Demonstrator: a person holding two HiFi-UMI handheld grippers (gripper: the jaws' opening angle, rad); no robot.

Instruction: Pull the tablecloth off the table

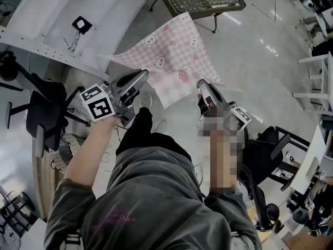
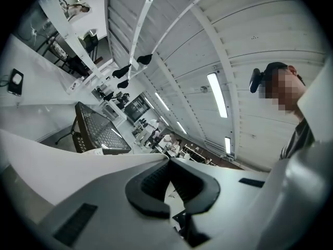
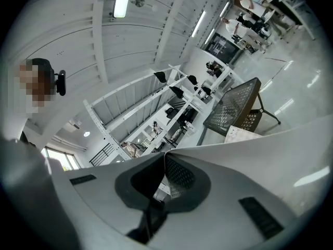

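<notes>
Plainly, the tablecloth point(image 1: 174, 56), pink checks with little bears, is no longer on the mesh worktop point(image 1: 208, 8). It is spread as a flat diamond over the pale floor point(image 1: 255, 51) between the worktop and the person, and the dark mesh top shows bare, which is how the task wants things. The left gripper point(image 1: 141, 76) and right gripper point(image 1: 202, 87) sit over the cloth's two near edges, with its nearest corner showing between them. In the left gripper view the jaws point(image 2: 167, 161) are closed pad to pad, with only the room beyond the tips. The right gripper view shows the same point(image 3: 165, 155), and a pale sheet point(image 3: 242, 134) lies well off by the worktop's foot point(image 3: 237, 105). I judge both pairs of jaws to be closed on nothing. As for doing this well, the cloth's far corner lies just beside the worktop's near rim, so that corner is the one to check for a snag. The cloth also lies close to the person's feet, so footing needs care. Several things cannot be settled. The head view does not show whether the cloth rests fully on the floor or partly hangs in the air. It also leaves unclear whether the far corner touches the rim. The wide jaw bodies block most of the cloth from both gripper views, and the back of the worktop is cut off at the frame's top.
</notes>
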